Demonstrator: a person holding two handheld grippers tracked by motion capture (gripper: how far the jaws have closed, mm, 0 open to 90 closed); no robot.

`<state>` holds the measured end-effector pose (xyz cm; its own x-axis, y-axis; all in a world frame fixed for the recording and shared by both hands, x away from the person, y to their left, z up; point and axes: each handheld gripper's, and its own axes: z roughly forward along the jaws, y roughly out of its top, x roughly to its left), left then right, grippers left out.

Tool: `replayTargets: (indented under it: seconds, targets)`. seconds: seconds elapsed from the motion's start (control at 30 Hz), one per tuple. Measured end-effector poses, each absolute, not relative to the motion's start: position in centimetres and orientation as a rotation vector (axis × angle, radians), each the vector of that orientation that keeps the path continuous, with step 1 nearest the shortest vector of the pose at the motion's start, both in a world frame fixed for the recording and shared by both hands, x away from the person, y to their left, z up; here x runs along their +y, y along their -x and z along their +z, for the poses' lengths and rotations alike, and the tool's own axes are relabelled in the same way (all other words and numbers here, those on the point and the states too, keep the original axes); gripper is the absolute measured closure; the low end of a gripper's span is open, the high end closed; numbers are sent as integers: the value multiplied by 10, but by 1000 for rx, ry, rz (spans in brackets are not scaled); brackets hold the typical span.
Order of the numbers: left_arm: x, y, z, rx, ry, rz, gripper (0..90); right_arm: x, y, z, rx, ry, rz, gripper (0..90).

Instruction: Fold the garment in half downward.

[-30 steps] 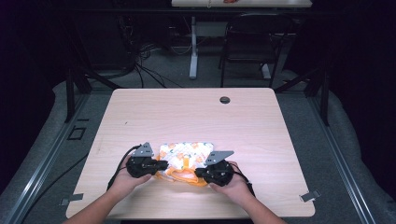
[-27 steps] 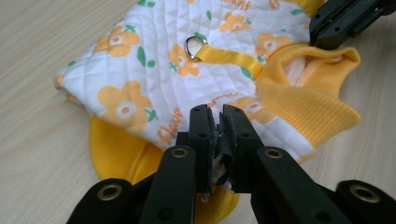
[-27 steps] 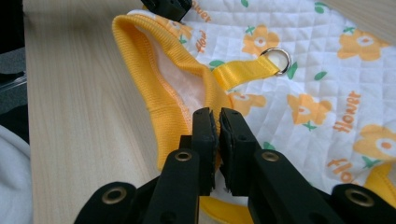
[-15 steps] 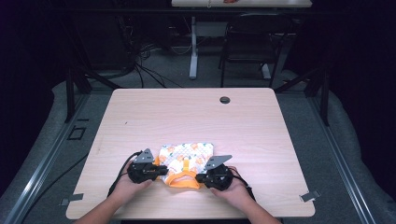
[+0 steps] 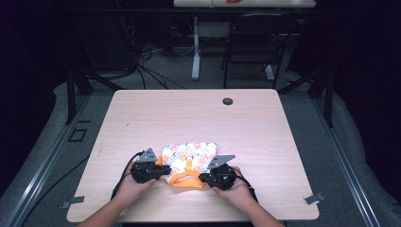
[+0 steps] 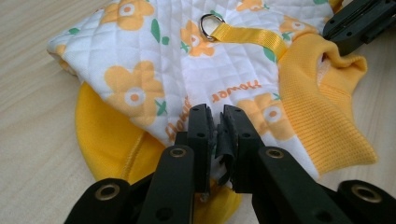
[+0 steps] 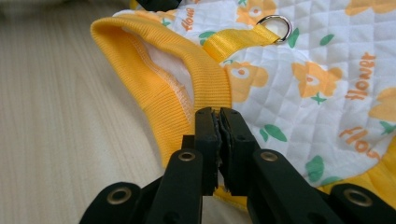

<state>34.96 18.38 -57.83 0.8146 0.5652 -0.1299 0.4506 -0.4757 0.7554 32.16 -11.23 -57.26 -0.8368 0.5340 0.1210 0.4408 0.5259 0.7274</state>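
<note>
Small quilted pet vest (image 5: pixel 189 158), white w/ orange flower print + yellow ribbed trim, lies flat on tabletop (image 5: pixel 265 123), near edge, roughly centre. Left gripper (image 5: pixel 163 170) clamped on vest's left side; in left gripper view jaws pinched tight on the white printed fabric (image 6: pixel 217 135), "Flower" text just beside them. Right gripper (image 5: pixel 204 178) clamped on vest's right-near side; right gripper view shows jaws closed on the yellow ribbed trim (image 7: pixel 205 88) where it meets the quilted part. Yellow strap (image 6: pixel 247 37) w/ metal D-ring (image 6: pixel 208 23) runs across vest's top face. Ribbed collar opening (image 5: pixel 187 179) sits at near edge betw. the 2 grippers. Both hands resting low on tabletop, each holding a gripper. Round grommet hole (image 5: pixel 228 100) at far side of tabletop, well apart from vest.
</note>
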Motion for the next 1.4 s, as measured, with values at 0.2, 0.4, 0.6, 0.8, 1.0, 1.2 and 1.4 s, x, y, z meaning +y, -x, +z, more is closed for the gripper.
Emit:
replayTargets:
  seconds: [0.2,0.4,0.6,0.8,1.0,1.2,1.4]
  targets:
    - [184,-359,-581,791,-2104,151,834,-115,-330,-574,2607,-892,1228,854]
    - [184,-365,-583,822,-2075,146,854,-116,-335,-574,2600,-902,1216,853]
    - [182,-369,-583,844,-2076,175,882,-118,-342,-576,2566,-935,1236,854]
    - [173,-378,-585,902,-2044,208,898,-123,-350,-579,2510,-990,1255,854]
    - [169,-380,-585,916,-2040,238,899,-126,-355,-582,2476,-996,1266,856]
    - [169,-382,-586,921,-2031,234,900,-127,-360,-582,2470,-1016,1281,864]
    - [170,-384,-586,926,-2024,230,900,-123,-367,-578,2492,-986,1194,873]
